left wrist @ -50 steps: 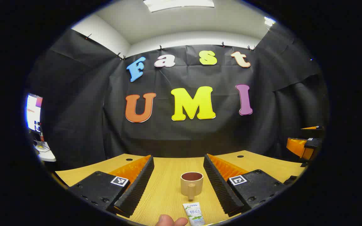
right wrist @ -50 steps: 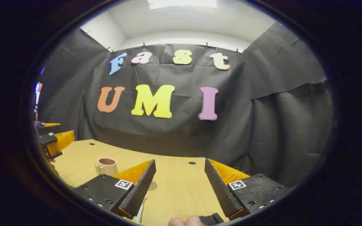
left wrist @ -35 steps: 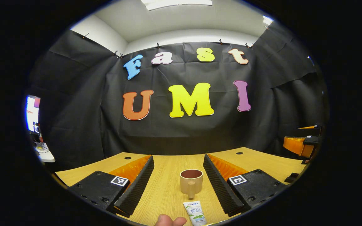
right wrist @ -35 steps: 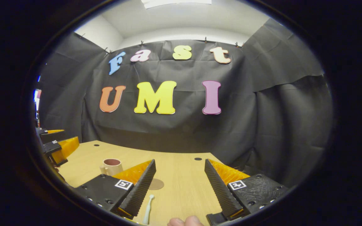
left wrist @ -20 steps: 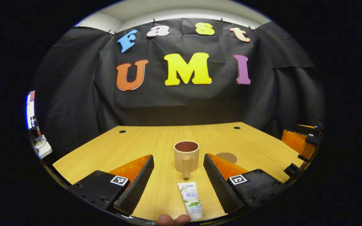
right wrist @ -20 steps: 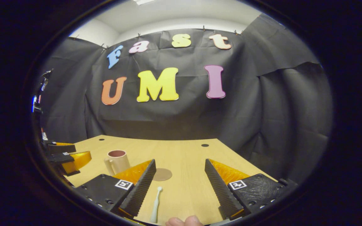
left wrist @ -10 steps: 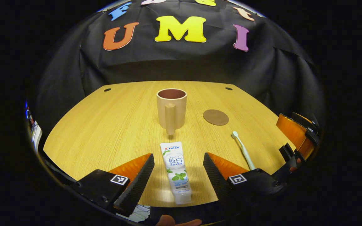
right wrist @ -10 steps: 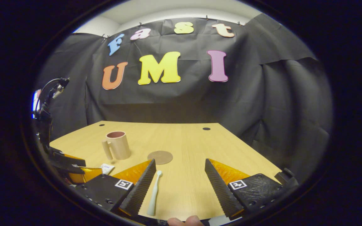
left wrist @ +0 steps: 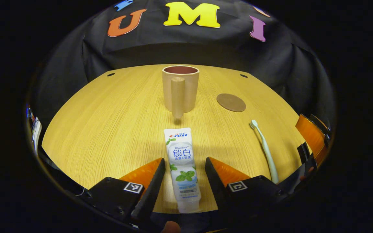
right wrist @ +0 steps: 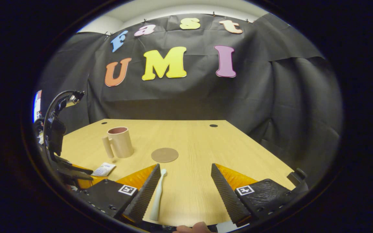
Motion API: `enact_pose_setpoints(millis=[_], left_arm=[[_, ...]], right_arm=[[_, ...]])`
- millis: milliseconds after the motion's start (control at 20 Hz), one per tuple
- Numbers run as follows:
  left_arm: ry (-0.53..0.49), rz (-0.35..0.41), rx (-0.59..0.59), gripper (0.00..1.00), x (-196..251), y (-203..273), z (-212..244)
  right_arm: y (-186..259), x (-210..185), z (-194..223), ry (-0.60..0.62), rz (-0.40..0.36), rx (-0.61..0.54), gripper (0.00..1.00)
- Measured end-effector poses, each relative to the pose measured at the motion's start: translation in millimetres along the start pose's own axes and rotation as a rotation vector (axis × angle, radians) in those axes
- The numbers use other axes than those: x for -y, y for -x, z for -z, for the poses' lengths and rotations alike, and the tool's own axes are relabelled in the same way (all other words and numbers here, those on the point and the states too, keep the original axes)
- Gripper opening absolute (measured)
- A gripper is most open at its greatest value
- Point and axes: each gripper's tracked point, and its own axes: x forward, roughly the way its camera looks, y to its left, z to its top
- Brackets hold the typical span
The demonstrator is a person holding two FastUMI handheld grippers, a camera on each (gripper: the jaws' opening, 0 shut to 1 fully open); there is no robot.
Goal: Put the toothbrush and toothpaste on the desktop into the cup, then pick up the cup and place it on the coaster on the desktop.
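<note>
left gripper (left wrist: pixel 184 161): fingers spread, 1 on each side of the toothpaste, a gap on both sides, no contact visible.
toothpaste (left wrist: pixel 182 165): flat on the desktop (left wrist: pixel 108 123), cap end at the near edge, tail toward the cup.
cup (left wrist: pixel 180 89): upright, mid-desktop, handle facing the near edge, bare wood all round.
coaster (left wrist: pixel 231 102): flat, right of the cup, apart from it, nothing on it.
toothbrush (right wrist: pixel 158 194): flat, head toward the coaster, handle reaching the near edge.
right gripper (right wrist: pixel 185 176): fingers spread wide, toothbrush just beside the left finger, open wood between the fingers.
far edge: 2 small holes, desktop bare there.
</note>
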Motion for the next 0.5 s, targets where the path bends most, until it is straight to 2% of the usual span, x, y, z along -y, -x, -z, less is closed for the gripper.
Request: enact_pose_setpoints(millis=[50, 100, 150, 200, 250, 500], left_arm=[[-0.005, -0.02, 0.0, 0.8, -3, 0, -1], [-0.004, -0.044, -0.009, 0.73, -7, 0, 2], [-0.013, -0.057, -0.006, 0.6, -9, -1, 1], [-0.011, -0.053, -0.007, 0.59, -7, 0, -1], [0.0, -0.049, -0.007, 0.51, -8, 0, -2], [0.015, -0.033, 0.01, 0.42, -7, -2, -6]], right_arm=[[-2, -1, 3, -0.008, -0.007, -0.01, 0.95], [-3, -4, 8, -0.012, -0.017, -0.022, 0.95], [-5, -7, 11, -0.011, -0.023, -0.032, 0.95], [-8, -7, 14, -0.005, -0.027, -0.041, 0.95], [-10, -8, 16, 0.005, -0.031, -0.05, 0.95], [-13, -21, 31, 0.038, -0.084, -0.099, 0.95]])
